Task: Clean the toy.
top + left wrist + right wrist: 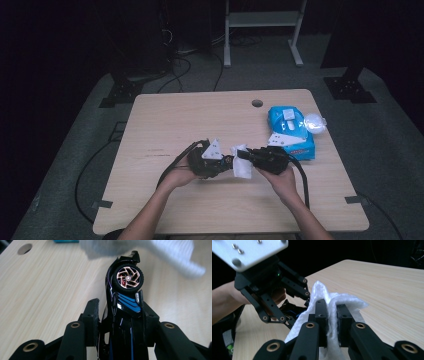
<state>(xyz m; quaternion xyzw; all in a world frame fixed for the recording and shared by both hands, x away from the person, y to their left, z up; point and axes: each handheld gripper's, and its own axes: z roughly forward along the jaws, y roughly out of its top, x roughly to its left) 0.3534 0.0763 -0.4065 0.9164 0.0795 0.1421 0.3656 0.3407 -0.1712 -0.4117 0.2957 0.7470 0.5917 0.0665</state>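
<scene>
High view: nearest the camera, the person's forearms come in over the near edge of the light wooden table (165, 120). The left gripper (226, 163) and right gripper (241, 156) meet just in front of them, mid-table, and a blue pack of wet wipes (296, 134) lies by the right edge.

Left gripper view: the jaws are clamped on a glossy black toy car with blue stripes (125, 305). It looks hard, slick and light, so hold it by the flanks.

Right gripper view: the jaws pinch a soft white wipe (332, 307) at its fold, limp and easily torn, beside the car.
</scene>
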